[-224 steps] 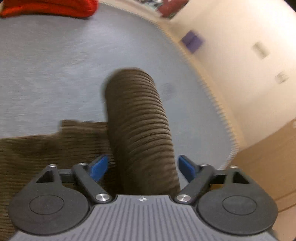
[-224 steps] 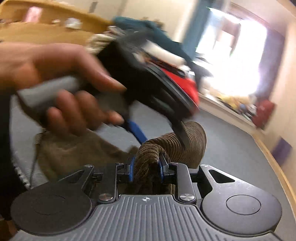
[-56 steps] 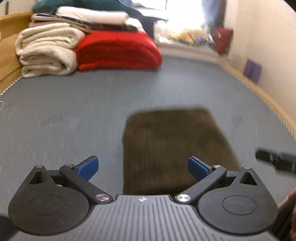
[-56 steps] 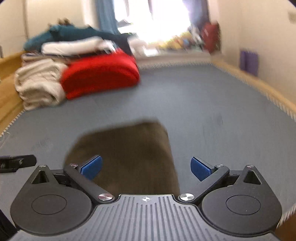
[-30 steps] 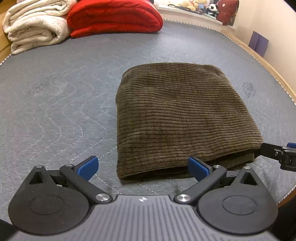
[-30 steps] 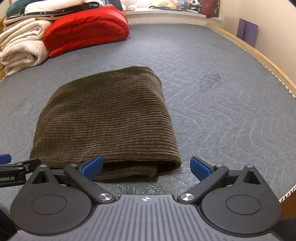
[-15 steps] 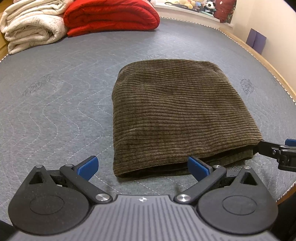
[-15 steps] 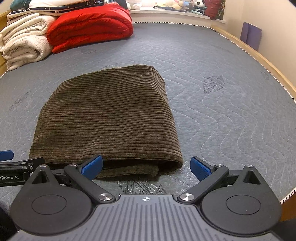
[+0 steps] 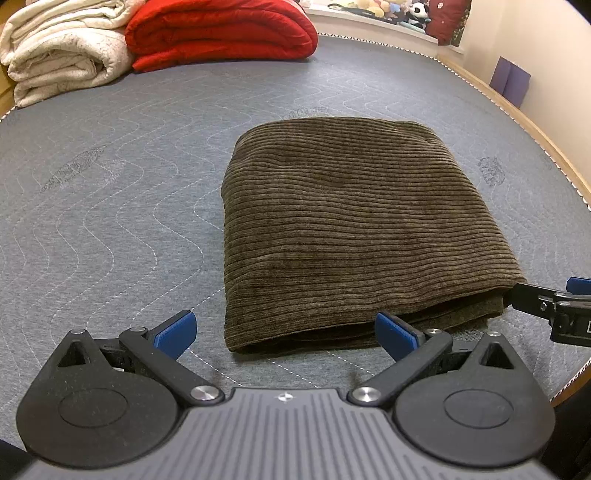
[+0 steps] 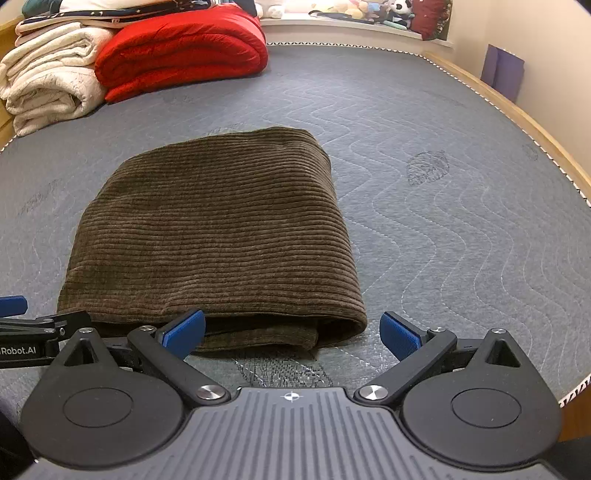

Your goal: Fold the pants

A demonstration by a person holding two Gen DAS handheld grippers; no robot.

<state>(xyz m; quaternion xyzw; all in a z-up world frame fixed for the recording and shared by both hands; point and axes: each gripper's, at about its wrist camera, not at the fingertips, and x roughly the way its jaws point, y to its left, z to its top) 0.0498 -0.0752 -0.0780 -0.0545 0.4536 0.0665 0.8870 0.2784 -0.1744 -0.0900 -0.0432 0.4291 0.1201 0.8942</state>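
Both the left hand-held gripper (image 9: 284,332) and right hand-held gripper (image 10: 291,332) gape wide, grasping nothing. The folded pants (image 9: 354,229) (brown corduroy) lie near the mattress's (image 9: 110,192) front edge.

Brown ribbed pants (image 9: 354,225); grey wavy-stitched mattress (image 9: 110,206); red blanket (image 9: 221,33); cream blanket (image 9: 62,48).
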